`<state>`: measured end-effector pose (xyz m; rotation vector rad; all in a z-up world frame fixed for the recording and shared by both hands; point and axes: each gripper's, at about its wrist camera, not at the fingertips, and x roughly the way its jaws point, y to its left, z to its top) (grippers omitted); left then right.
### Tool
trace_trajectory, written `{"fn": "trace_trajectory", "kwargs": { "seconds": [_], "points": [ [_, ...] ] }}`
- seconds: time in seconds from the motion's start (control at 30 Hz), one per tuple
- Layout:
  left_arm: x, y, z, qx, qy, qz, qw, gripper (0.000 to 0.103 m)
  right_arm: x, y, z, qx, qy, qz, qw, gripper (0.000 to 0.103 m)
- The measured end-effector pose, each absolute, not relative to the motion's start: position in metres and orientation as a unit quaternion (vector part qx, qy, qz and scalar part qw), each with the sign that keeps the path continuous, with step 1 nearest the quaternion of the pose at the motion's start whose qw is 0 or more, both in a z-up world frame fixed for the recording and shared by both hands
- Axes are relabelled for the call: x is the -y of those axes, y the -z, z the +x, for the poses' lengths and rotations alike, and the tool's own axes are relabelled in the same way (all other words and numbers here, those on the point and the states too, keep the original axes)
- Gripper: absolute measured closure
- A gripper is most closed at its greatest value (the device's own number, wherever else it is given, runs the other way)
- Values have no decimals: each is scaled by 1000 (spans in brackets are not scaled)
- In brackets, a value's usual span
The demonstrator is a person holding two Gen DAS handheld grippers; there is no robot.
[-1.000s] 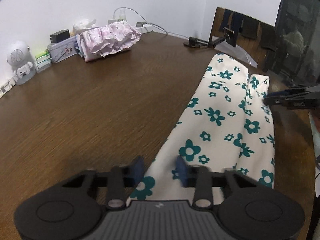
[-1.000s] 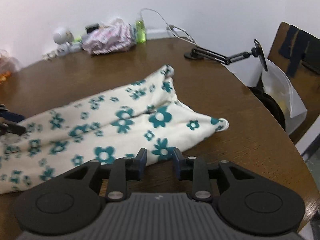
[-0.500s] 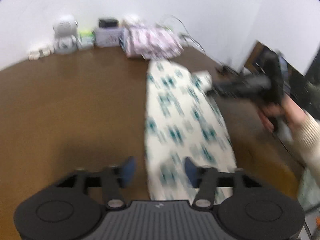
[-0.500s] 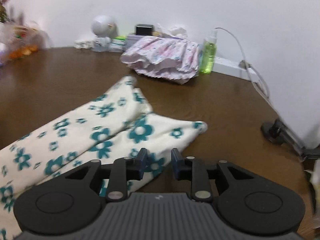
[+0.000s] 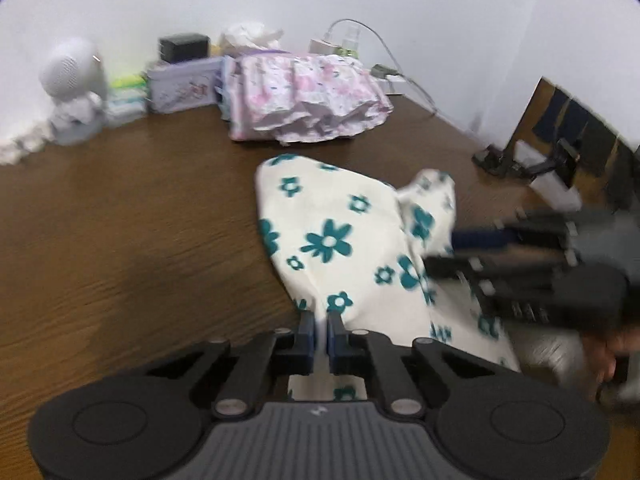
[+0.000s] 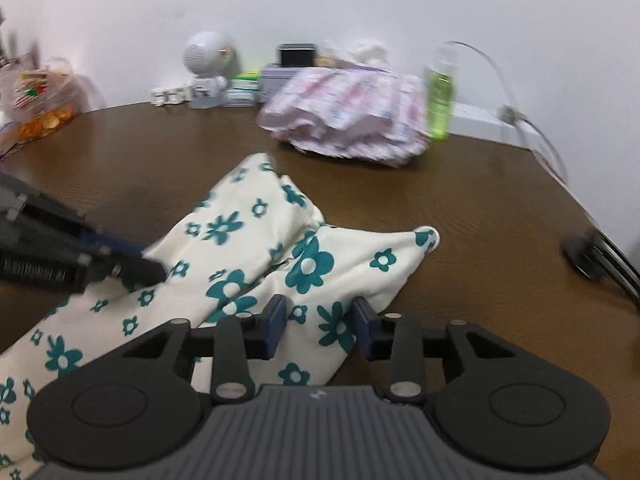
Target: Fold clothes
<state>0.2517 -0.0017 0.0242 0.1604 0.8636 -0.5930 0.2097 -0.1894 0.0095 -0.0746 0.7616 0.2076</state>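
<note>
A cream garment with teal flowers (image 5: 332, 236) lies on the brown table (image 5: 120, 220); it also shows in the right wrist view (image 6: 248, 248). My left gripper (image 5: 319, 330) is shut on a pinched edge of the cloth, which rises a little between its fingers. It also shows in the right wrist view (image 6: 132, 264), at the garment's left side. My right gripper (image 6: 320, 320) is open, its fingers astride the near edge of the right cloth end. In the left wrist view it (image 5: 452, 248) is blurred, lying against the garment's right side.
A folded pink-patterned pile (image 6: 352, 116) lies at the back of the table, with a green bottle (image 6: 440, 92), boxes (image 5: 184, 84), a white round-headed figure (image 6: 206, 68) and cables near the wall. A black phone-holder arm (image 5: 524, 160) stands at the right edge.
My left gripper has closed on the garment's edge and lifted it slightly. My right gripper has opened wider and moved forward over the cloth's end. Both views swung toward the back wall.
</note>
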Motion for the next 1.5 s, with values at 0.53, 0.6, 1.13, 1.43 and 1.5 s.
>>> {"fn": "trace_trajectory", "kwargs": {
  "seconds": [0.53, 0.6, 1.13, 1.43, 1.5],
  "points": [
    [-110, -48, 212, -380, 200, 34, 902, 67, 96, -48, 266, -289, -205, -96, 930, 65],
    [-114, -44, 170, -382, 212, 36, 899, 63, 112, -46, 231, -293, -223, -101, 924, 65],
    [-116, -18, -34, -371, 192, -47, 908, 81, 99, -14, -15, -297, -306, -189, 884, 66],
    [-133, -28, -88, -327, 252, -54, 909, 62, 106, -13, -89, -278, -353, -227, 864, 63],
    [-143, -31, -103, -307, 296, -28, 904, 43, 119, -19, -106, -250, -381, -227, 860, 47]
  ]
}}
